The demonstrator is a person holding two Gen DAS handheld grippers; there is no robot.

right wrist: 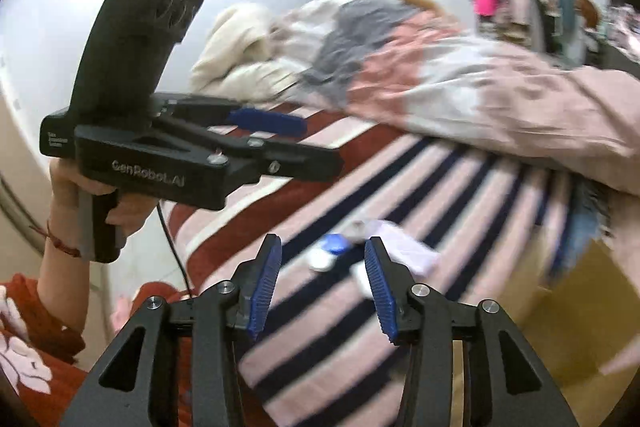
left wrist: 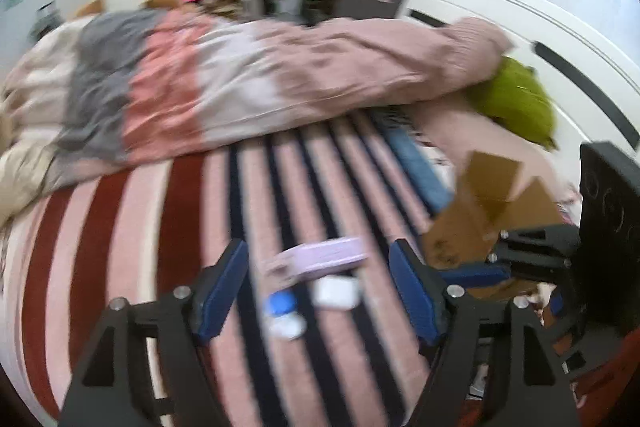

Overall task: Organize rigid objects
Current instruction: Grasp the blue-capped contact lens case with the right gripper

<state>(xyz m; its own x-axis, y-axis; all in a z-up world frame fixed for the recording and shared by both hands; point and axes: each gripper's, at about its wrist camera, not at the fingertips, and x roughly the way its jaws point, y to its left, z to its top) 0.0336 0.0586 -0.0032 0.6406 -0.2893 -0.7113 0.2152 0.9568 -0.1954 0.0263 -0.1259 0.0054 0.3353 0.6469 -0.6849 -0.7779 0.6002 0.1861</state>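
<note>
On the striped bedspread (left wrist: 120, 235) lie a lilac flat box (left wrist: 320, 257), a small white case (left wrist: 335, 291) and a small bottle with a blue cap (left wrist: 282, 311). My left gripper (left wrist: 318, 267) is open and empty, its fingers either side of these items, just above them. In the right wrist view the same bottle (right wrist: 330, 251), lilac box (right wrist: 404, 247) and white case (right wrist: 362, 277) lie ahead of my right gripper (right wrist: 322, 255), which is open and empty. The left gripper (right wrist: 276, 143) shows there at upper left, held in a hand. Both views are blurred.
An open cardboard box (left wrist: 480, 223) stands at the bed's right edge; it also shows in the right wrist view (right wrist: 560, 315). A rumpled pink and grey duvet (left wrist: 240, 79) covers the far half of the bed. A green pillow (left wrist: 516, 99) lies by the white headboard (left wrist: 520, 27).
</note>
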